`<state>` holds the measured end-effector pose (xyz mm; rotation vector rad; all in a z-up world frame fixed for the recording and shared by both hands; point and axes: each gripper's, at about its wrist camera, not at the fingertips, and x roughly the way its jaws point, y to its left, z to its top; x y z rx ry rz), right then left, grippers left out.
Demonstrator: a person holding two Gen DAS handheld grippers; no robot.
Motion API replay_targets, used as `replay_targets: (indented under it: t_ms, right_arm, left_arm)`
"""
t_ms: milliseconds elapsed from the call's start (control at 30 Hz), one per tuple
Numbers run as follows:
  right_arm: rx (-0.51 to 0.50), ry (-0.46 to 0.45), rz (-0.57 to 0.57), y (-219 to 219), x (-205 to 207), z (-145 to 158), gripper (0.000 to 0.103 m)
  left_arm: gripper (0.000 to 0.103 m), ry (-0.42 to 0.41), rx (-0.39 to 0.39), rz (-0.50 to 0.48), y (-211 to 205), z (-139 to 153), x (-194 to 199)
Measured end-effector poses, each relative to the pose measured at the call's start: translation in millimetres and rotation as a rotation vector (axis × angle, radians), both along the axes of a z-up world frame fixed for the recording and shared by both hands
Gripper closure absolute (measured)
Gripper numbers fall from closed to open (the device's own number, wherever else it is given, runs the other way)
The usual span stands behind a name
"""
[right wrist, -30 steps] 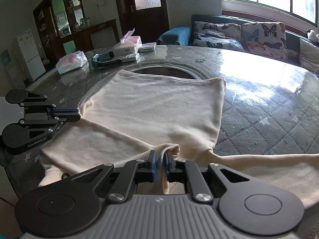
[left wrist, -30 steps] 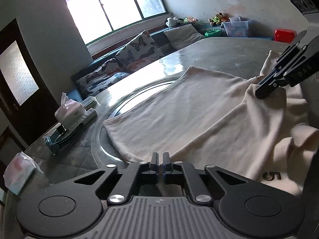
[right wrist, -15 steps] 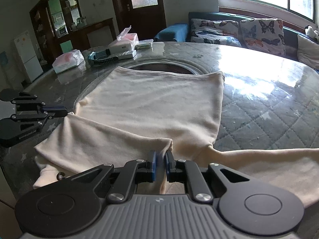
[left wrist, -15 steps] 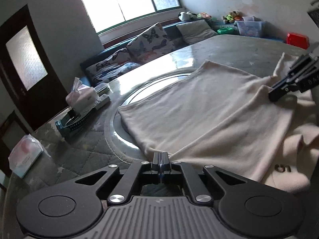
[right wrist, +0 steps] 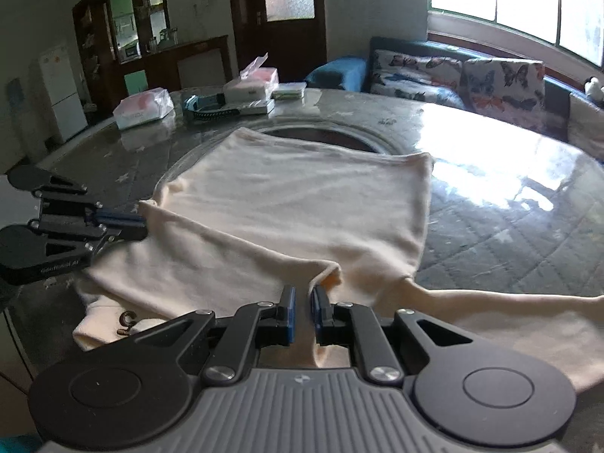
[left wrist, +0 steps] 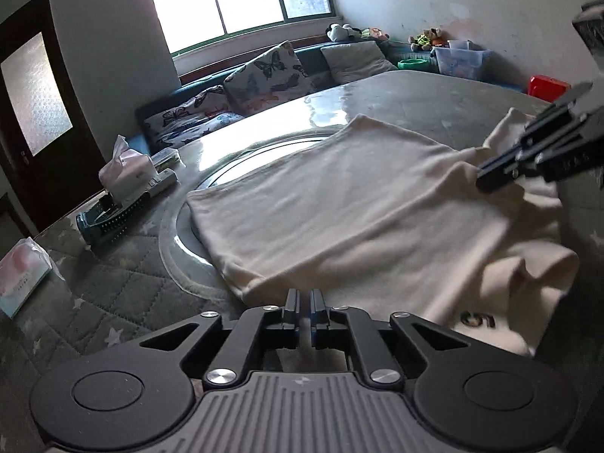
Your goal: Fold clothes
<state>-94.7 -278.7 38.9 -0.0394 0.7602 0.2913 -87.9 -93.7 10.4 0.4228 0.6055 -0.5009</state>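
A cream garment (left wrist: 358, 207) (right wrist: 302, 196) lies spread on the round table (right wrist: 528, 196), its near part doubled over in a fold. My left gripper (left wrist: 305, 304) (right wrist: 139, 228) pinches the left end of that fold. Its jaws are opening by a sliver, with the cloth still between them. My right gripper (right wrist: 302, 298) (left wrist: 485, 179) is shut on the fold's right end, where the cloth bunches between the fingers. A sleeve (right wrist: 509, 302) trails off to the right. A dark printed mark (left wrist: 477, 319) shows on the layer underneath.
Along the table's far left edge stand a tissue box (left wrist: 124, 177) (right wrist: 251, 83), a wrapped tissue pack (left wrist: 22, 275) (right wrist: 143, 107) and a teal-and-black item (left wrist: 109, 219) (right wrist: 207, 107). A sofa with butterfly cushions (left wrist: 264, 75) (right wrist: 453, 75) runs behind the table under the window.
The left gripper has rolled a little, and a thin gap now shows between its fingers. Both grippers keep hold of the fold and stay about where they were.
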Motion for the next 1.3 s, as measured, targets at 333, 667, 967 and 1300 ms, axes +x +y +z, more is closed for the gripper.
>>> replay_targets:
  t_ms: [333,667,967,1300]
  right_arm:
    - [-0.026,0.006,0.033,2.6,-28.3,-4.7,0.093]
    - [-0.006,-0.052,0.017,0.9,-35.0,8.0,0.093]
    - [0.048,-0.008,-0.014,-6.8,-32.8,-6.0,0.094]
    - [0.003,-0.041,-0.367,-91.9,-39.9,-5.0,0.093]
  left_arm:
    - [0.091,-0.015,0.021,0.004,-0.9,-0.6,-10.3]
    - [0.082,-0.039,0.015,-0.009,-8.5,10.9,-19.7]
    - [0.08,-0.033,-0.026,-0.034,-26.9,16.0,-20.6]
    - [0.074,-0.015,-0.075,-0.083,-63.6,15.0,-20.9]
